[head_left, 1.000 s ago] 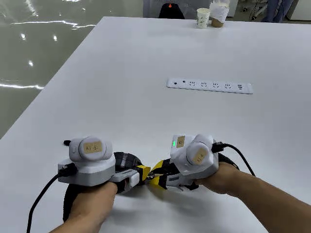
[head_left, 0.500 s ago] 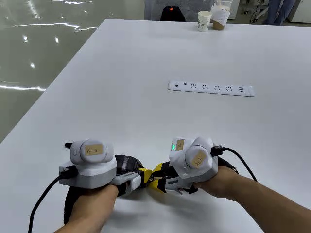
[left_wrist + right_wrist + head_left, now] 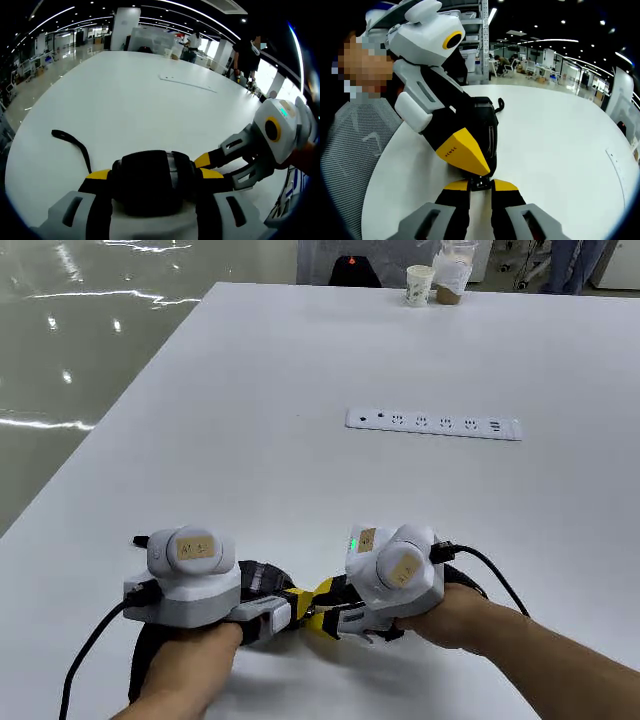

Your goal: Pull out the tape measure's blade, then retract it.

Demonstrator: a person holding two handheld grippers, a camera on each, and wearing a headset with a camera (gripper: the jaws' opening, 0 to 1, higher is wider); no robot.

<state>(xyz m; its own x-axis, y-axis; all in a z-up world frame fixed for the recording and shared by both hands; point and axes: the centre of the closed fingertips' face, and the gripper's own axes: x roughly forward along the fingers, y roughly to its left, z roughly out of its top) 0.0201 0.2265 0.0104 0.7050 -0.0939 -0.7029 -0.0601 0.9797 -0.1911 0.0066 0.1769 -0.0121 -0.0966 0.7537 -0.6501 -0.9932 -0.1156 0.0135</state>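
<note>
Holding almost where it was a second ago, the tape measure (image 3: 485,114) sits low by the surface's (image 3: 300,440) near edge, with no blade visibly drawn out (so the pull looks barely begun). Its mouth faces the person's right, and its long axis runs along that edge. The left claw (image 3: 154,174) clamps it, while the right claw (image 3: 480,184) pinches what seems to be the blade's tip (image 3: 480,180).

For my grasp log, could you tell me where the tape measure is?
Head view, bottom centre: the tape measure sits clamped in the left tool, the right tool pinching its tip.
</note>
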